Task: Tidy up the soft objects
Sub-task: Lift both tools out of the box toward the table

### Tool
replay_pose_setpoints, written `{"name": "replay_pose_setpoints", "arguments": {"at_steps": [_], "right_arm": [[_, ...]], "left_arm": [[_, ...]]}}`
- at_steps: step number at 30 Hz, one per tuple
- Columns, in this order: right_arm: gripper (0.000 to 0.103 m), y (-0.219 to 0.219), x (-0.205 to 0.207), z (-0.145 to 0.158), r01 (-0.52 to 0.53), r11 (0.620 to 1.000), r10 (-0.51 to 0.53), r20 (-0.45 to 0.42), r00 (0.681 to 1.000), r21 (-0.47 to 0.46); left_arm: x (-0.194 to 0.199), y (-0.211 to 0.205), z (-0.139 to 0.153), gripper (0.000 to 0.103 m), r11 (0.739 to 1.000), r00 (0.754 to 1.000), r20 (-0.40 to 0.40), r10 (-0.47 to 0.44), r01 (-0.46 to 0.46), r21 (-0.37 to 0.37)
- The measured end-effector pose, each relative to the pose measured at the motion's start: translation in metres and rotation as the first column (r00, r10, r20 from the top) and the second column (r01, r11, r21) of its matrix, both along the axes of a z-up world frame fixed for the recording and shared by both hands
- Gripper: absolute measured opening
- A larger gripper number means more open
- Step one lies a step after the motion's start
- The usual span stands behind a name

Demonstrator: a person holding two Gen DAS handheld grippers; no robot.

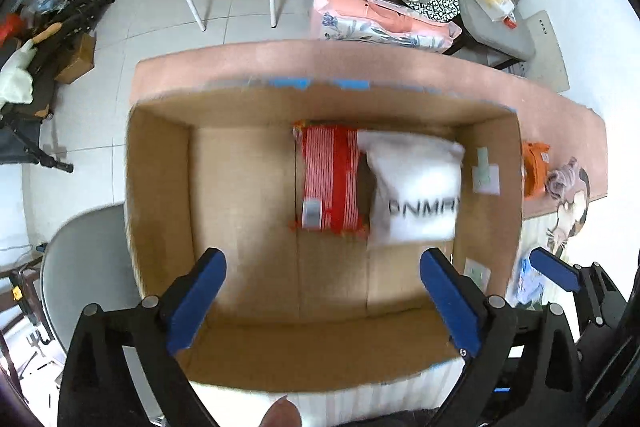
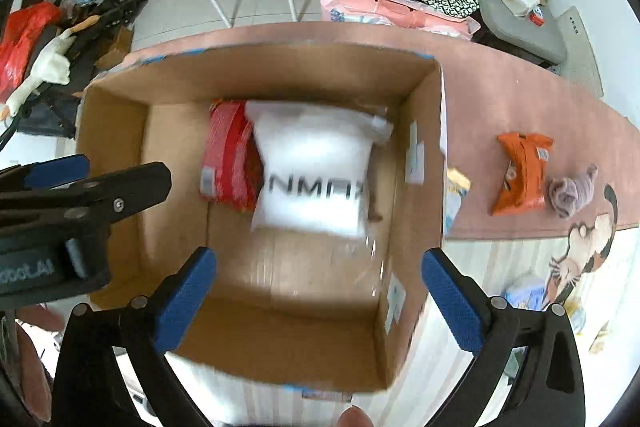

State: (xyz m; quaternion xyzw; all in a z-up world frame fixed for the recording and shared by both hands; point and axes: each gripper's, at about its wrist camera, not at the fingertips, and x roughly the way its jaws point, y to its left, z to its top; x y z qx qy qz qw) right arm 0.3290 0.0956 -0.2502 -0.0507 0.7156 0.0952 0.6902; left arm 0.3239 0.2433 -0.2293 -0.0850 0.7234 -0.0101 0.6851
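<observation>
- The left hand-held gripper (image 1: 320, 291) is held spread over the cardboard box (image 1: 160, 187); nothing is gripped.
- The right hand-held gripper (image 2: 318, 289) is likewise spread and empty.
- A white packet (image 2: 316, 183) is seen inside the box, overlapping a red striped packet (image 2: 226, 155).
- An orange packet (image 2: 522, 173) and a grey cloth (image 2: 570, 191) are located on the bench (image 2: 500, 99), right of the box.

My left tool (image 1: 322, 297) hangs wide open over the cardboard box (image 1: 160, 187), where a white bag (image 1: 416, 187) lies against a red striped packet (image 1: 330, 179), with an orange pack (image 1: 534, 167) on the desk (image 1: 560, 123) at right.
</observation>
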Motion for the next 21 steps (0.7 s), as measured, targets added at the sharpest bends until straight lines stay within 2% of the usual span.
{"name": "replay_pose_setpoints", "arguments": {"at_steps": [2,12,21], "right_arm": [[0.103,-0.001,-0.014,0.009,-0.010,1.000,0.010,0.022,1.000,0.006],[0.103,-0.019,-0.085,0.066,-0.038,0.999,0.034,0.172,0.984,0.021],[0.103,-0.034,-0.136,0.102,-0.037,0.996,0.018,0.226,0.974,0.083]], "left_arm": [[-0.006,-0.004,-0.009,0.100,1.000,1.000,0.016,0.022,-0.022,0.006],[-0.082,-0.009,0.054,0.100,0.993,0.983,0.180,0.037,-0.056,0.105],[-0.130,-0.023,0.089,0.100,0.993,0.968,0.251,0.006,-0.036,0.112]]}}
